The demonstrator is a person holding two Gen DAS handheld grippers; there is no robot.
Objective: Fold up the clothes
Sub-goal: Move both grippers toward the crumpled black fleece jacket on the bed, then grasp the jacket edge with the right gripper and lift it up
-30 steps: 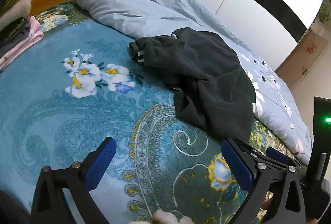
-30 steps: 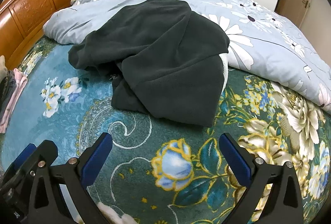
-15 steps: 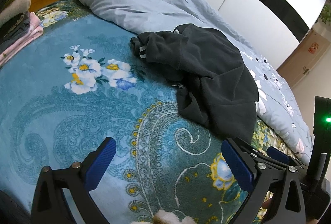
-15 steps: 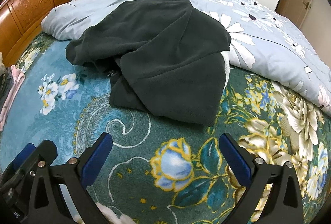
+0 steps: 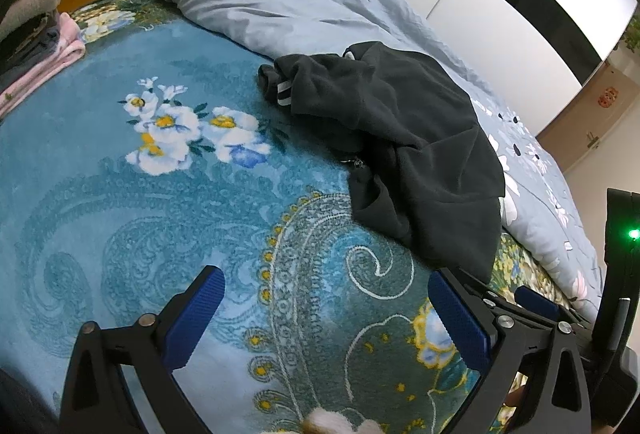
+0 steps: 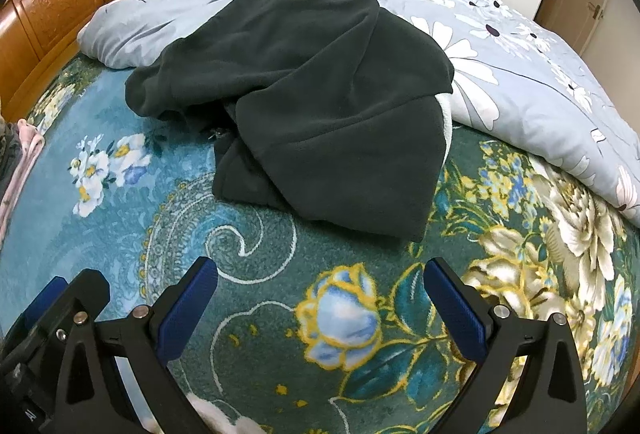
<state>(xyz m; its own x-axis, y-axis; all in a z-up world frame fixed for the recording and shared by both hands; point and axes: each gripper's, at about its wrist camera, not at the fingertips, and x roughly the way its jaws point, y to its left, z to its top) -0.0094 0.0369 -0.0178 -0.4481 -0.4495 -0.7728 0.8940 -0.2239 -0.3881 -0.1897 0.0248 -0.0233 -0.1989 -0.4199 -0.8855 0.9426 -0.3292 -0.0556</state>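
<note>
Fleece jacket (image 6: 320, 105), one dark charcoal garment, lies crumpled on the bed, its upper part draped against the grey floral duvet (image 6: 520, 65) and its lower part spread on the teal patterned blanket (image 6: 280, 274). Both grippers are held low over the blanket, pointing forward at the garment and well short of it. The left gripper (image 5: 324, 310) has its two blue-padded fingers spread wide with nothing between them; the right gripper (image 6: 320, 298) is likewise spread wide and empty, and its frame shows at the lower right edge of the left wrist view. The jacket looks soft and matte, bunched into thick folds; a white-striped cuff (image 5: 284, 91) pokes out at its far left end, a small metal zipper pull (image 5: 357, 163) sits in the crease, and a strip of white lining (image 6: 446, 121) shows at the right edge. The blanket is plush, woven with paisley swirls and flower clusters. A stack of folded clothes (image 5: 36, 45) sits by the carved wooden headboard (image 6: 52, 9).
</note>
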